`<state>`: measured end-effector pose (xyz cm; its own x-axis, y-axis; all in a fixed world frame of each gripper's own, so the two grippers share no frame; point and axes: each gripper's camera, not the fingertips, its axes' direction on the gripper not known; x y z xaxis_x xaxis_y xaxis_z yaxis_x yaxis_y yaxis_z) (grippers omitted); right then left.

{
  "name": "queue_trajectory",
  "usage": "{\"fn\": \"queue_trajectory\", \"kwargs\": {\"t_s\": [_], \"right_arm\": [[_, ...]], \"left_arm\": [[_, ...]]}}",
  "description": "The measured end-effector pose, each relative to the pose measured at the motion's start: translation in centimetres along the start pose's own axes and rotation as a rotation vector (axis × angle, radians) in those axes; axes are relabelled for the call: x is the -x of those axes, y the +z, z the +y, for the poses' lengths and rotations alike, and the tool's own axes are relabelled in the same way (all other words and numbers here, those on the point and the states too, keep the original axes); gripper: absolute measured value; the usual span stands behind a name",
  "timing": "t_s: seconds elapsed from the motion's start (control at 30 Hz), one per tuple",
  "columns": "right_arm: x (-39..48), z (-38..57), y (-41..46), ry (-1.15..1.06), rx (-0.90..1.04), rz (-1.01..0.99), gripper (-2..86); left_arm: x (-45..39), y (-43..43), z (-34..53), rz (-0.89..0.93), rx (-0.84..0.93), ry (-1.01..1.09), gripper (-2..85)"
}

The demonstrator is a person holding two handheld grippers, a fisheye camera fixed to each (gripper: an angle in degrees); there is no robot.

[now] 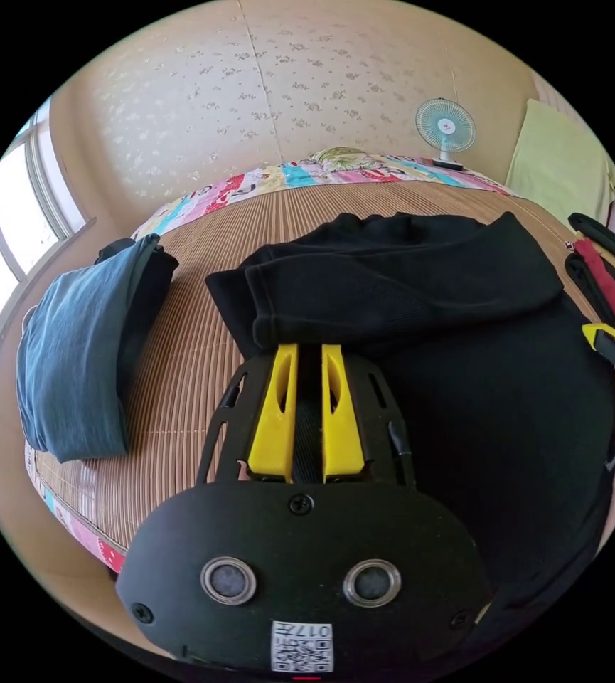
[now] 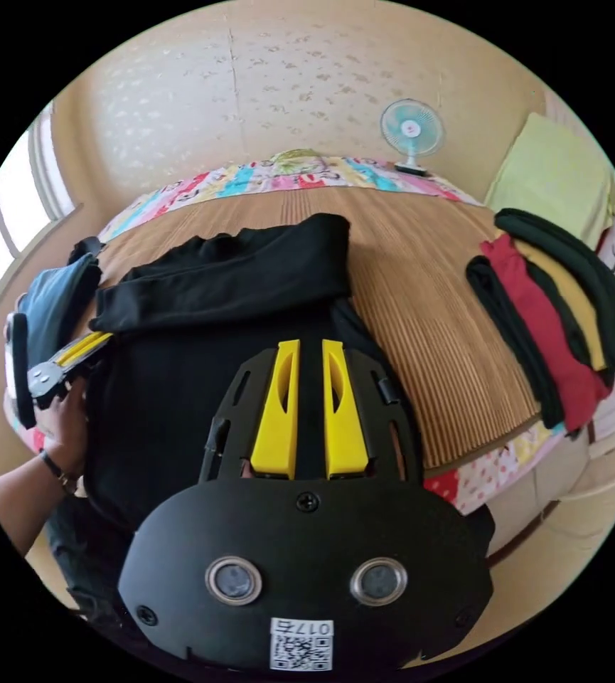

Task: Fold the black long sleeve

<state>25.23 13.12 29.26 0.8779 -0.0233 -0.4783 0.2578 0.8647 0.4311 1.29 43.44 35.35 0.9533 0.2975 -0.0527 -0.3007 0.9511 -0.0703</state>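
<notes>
Left gripper view: black long sleeve [image 1: 407, 284] beyond fingers [image 1: 276, 413] (touching).

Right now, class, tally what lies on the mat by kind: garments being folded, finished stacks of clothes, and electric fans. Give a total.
Black long sleeve being folded: 1
Stacks of folded clothes: 2, a blue-and-black stack and a red, yellow and dark stack
Electric fan at the far edge: 1
Total: 4
</notes>
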Motion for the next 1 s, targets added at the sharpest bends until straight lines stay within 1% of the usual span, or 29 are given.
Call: {"fn": "queue_trajectory", "kwargs": {"t_s": [0.03,0.07,0.1,0.23,0.4,0.5,0.53,0.57,0.67,0.73,0.77,0.8,0.9,0.97,1.0], "right_arm": [[0.9,0.1,1.9,-0.024,0.033,0.038,2.6],[1.9,-0.2,4.9,-0.084,0.145,0.037,2.2],[2.4,-0.3,5.0,-0.104,0.124,0.057,2.0],[5.1,-2.0,6.4,-0.151,0.170,0.144,1.3],[7.1,-2.1,7.4,-0.194,0.191,0.216,1.0],[6.4,-3.4,7.5,-0.166,0.262,0.139,0.8],[5.8,-4.1,7.5,-0.146,0.296,0.082,0.7],[5.5,-5.1,7.8,-0.178,0.315,0.018,0.7],[5.1,-8.4,9.9,-0.177,0.392,-0.037,0.6],[5.3,-9.9,11.3,-0.155,0.331,-0.043,0.6],[5.6,-10.1,12.0,-0.141,0.229,-0.036,0.6],[5.9,-10.0,12.4,-0.150,0.187,-0.023,0.6],[9.3,-10.7,13.9,-0.246,0.155,0.151,0.5],[12.8,-10.6,15.7,-0.353,0.131,0.376,0.4],[13.6,-10.4,16.2,-0.379,0.122,0.431,0.3]], "left_arm": [[-0.6,0.3,-0.4,-0.027,0.016,0.012,5.7],[-1.3,0.6,-1.0,-0.061,0.031,0.029,5.5],[-1.8,0.8,-1.2,-0.079,0.037,0.043,5.3],[-4.1,2.7,-3.9,-0.210,0.073,0.123,4.4],[-4.5,5.7,-8.8,-0.243,0.098,0.150,3.8],[-4.9,7.4,-11.2,-0.267,0.084,0.168,3.6],[-5.6,7.9,-11.7,-0.310,0.070,0.185,3.4],[-6.4,8.5,-12.1,-0.365,0.054,0.203,3.2],[-7.6,10.0,-13.7,-0.450,0.034,0.233,2.9],[-6.8,10.6,-15.3,-0.429,0.032,0.210,2.8],[-6.0,11.1,-16.5,-0.413,0.031,0.185,2.9],[-5.6,11.4,-17.1,-0.407,0.033,0.170,3.0],[-4.4,12.6,-19.7,-0.387,0.017,0.138,3.1],[-4.3,13.4,-21.3,-0.390,0.003,0.146,3.2],[-4.2,13.5,-21.6,-0.390,0.001,0.147,3.2]]}}
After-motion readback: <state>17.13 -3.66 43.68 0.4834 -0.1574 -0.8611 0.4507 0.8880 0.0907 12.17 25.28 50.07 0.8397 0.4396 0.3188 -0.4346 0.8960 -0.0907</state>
